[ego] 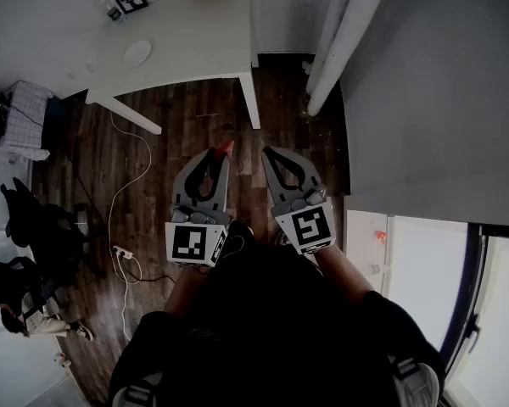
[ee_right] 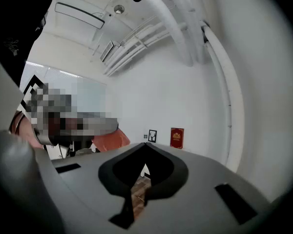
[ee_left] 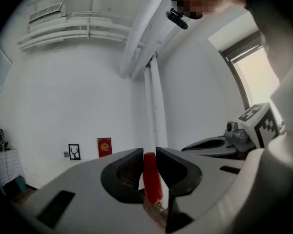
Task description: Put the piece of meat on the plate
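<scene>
Left tongs (ego: 221, 151) pinch thin red slab of meat (ego: 226, 147), right tongs (ego: 267, 153) shut and empty.
Both level over dark wooden floor (ego: 195, 130). Meat stands on edge between the left tips. Round white plate (ego: 137, 53) lies on white rectangular tabletop (ego: 199, 36), 11 o'clock from the meat, well apart.

Surface finishes, room and hand tools
Floor (ego: 195, 125): dark wood planks, faint sheen; table (ego: 204, 32): white, smooth, matt; plate (ego: 137, 53): white, smooth; pipes (ego: 348, 32): white, smooth, painted look; left gripper (ego: 221, 153) and right gripper (ego: 267, 153): matt grey plastic, black jaw linings; piece of meat (ee_left: 151, 177): red, smooth, slightly glossy
</scene>
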### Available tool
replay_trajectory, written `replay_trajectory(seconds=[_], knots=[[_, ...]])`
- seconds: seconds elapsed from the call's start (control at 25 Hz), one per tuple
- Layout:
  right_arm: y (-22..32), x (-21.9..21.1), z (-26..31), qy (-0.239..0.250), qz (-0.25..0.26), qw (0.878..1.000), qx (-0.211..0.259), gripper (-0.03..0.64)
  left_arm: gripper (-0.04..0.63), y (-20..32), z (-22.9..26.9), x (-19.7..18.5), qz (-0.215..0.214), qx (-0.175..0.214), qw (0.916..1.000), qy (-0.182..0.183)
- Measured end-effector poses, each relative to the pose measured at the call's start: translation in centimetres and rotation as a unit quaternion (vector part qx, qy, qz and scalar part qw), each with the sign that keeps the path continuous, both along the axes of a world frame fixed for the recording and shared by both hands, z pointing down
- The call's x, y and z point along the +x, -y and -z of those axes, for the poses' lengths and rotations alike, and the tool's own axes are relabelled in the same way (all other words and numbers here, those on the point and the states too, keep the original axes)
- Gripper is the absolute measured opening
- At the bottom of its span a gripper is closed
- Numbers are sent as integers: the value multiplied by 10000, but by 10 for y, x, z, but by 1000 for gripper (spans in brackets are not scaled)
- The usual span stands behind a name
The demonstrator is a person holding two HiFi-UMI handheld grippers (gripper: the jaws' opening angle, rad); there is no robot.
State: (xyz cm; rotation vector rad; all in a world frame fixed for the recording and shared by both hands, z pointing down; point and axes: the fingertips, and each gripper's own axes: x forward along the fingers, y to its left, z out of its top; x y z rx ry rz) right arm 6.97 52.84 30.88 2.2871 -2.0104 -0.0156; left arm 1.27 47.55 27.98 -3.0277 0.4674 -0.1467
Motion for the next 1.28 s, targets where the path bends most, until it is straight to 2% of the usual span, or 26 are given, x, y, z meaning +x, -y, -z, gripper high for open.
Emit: replay_trajectory(seconds=[0.24,0.52,0.88,1.08,1.28], knots=[[21,-5,-4,7,131,9999,-111,21,81,15,-3,-6,6,55,10000,44],[47,-22,-13,185,418,9989,-119,21,81,39,-7,-27,278,32,9996,89],[102,-72,-21,184,1130,9929,-320,23,81,75,-20,-71,726,-286,9967,244],[146,-101,-29,185,1530,9867,-519,23,81,117,-26,-101,1067,-334,9933,278],[193,-131,-34,15,1870,9799,-687,23,81,161,-33,-126,1142,-420,9920,330]])
